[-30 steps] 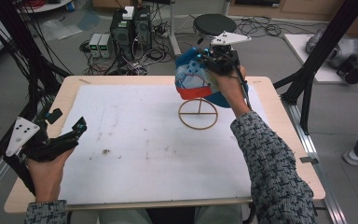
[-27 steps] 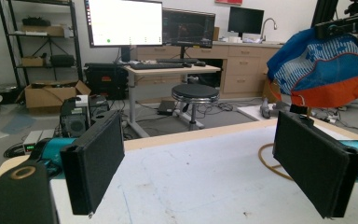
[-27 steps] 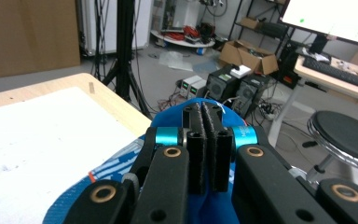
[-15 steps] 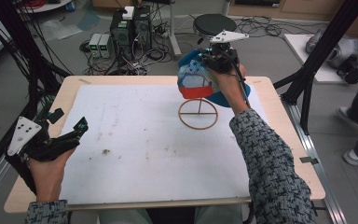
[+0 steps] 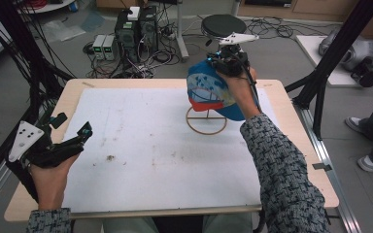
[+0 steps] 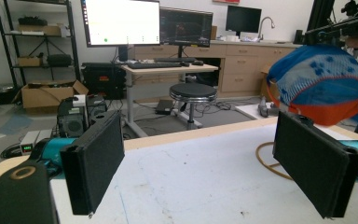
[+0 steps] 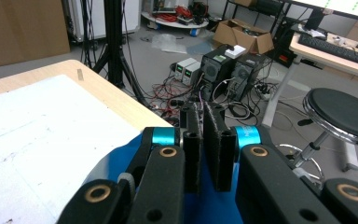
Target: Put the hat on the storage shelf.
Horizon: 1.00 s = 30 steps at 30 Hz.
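A blue cap (image 5: 209, 92) with white marks and an orange-red brim hangs over a wooden ring stand (image 5: 206, 127) at the table's far right. My right gripper (image 5: 217, 62) pinches the cap's top from above. In the right gripper view its jaws (image 7: 201, 112) stand nearly together with blue cap cloth (image 7: 116, 163) between them, and they have just been opening a little. My left gripper (image 5: 72, 124) is open at the table's left edge, nothing between its pads (image 6: 95, 163). In the left gripper view the cap (image 6: 317, 88) is ahead on the right, above the ring (image 6: 265, 158).
A white sheet (image 5: 150, 145) covers most of the wooden table (image 5: 291, 145). Behind the table's far edge are a black stool (image 5: 223, 24), computer boxes (image 5: 136, 29) and cables on the floor. A black frame leg (image 5: 320, 92) stands at the right.
The right gripper and the cap have drifted slightly to the right above the ring stand. The left gripper has kept still.
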Tool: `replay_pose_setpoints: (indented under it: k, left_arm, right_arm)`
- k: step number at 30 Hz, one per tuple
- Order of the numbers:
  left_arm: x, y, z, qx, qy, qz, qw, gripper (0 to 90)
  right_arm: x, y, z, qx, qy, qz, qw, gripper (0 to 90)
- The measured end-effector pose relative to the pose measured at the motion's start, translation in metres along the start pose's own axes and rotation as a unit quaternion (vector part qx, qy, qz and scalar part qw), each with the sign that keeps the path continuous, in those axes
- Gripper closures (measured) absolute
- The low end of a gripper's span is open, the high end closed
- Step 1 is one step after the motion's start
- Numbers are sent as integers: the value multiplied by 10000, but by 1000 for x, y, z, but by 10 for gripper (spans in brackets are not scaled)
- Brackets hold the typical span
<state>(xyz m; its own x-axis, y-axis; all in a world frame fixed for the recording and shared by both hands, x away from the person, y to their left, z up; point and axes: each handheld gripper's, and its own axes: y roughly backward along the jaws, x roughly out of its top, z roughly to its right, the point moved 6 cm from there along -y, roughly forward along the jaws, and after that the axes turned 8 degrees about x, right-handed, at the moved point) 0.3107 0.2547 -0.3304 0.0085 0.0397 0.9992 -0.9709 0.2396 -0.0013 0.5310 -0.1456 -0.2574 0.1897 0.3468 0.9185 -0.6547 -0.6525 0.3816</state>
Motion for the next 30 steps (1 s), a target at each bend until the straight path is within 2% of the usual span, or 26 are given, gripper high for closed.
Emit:
replay_pose_setpoints:
  k: [4,9,16,23,30]
  left_arm:
    - [-1,0,-1,4,15,-5,10000,167]
    - [0,0,-1,7,17,4,10000,167]
    - [0,0,0,6,1,1,10000,167]
    - [-1,0,-1,6,12,8,10000,167]
    - [-1,0,-1,18,24,2,10000,167]
  right_arm:
    - [-1,0,0,-44,15,-29,10000,847]
    - [1,4,4,-111,-11,71,9999,797]
    - [3,14,10,-229,-58,187,9995,774]
    - [4,26,21,-377,-116,321,9987,698]
    - [1,47,36,-544,-236,527,9968,634]
